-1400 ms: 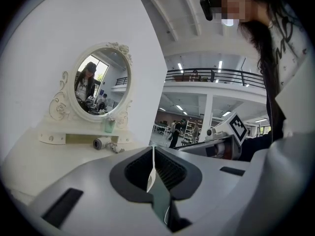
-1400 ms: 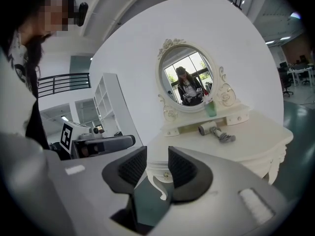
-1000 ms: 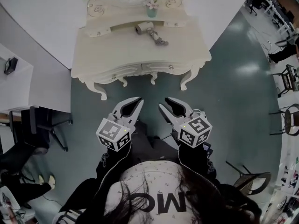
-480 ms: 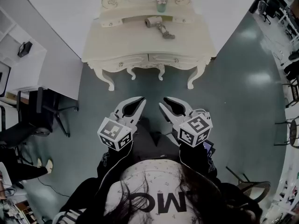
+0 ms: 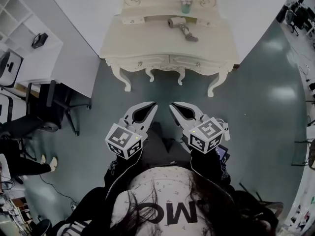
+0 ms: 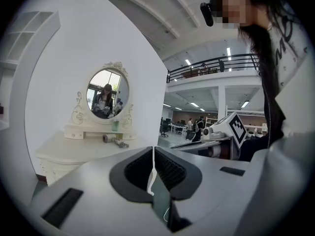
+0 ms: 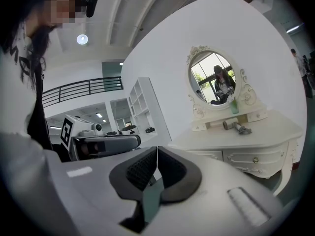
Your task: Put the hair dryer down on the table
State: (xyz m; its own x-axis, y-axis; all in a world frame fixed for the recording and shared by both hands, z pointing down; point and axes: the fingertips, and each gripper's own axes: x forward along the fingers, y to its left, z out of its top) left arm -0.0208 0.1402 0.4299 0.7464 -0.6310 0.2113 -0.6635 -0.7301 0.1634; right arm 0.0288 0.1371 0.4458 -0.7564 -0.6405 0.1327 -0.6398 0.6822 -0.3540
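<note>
The hair dryer (image 5: 181,25) lies on the cream dressing table (image 5: 147,45), just below the mirror shelf, far ahead of me. It also shows small in the left gripper view, hair dryer (image 6: 112,140), and in the right gripper view, hair dryer (image 7: 235,126). My left gripper (image 5: 153,103) and right gripper (image 5: 172,104) hang side by side over the floor, well short of the table. Both are shut with nothing between their jaws. The closed left gripper (image 6: 154,149) and closed right gripper (image 7: 157,149) point toward the table.
An oval mirror (image 6: 107,93) and a green bottle (image 5: 186,6) stand at the table's back. A white shelf unit (image 5: 19,18) and a black chair (image 5: 54,107) are at the left. A person's legs (image 5: 19,163) show at the lower left. Green floor lies between me and the table.
The dressing table has drifted right and farther off in the head view. The right gripper's jaws have come together. The left gripper stays shut.
</note>
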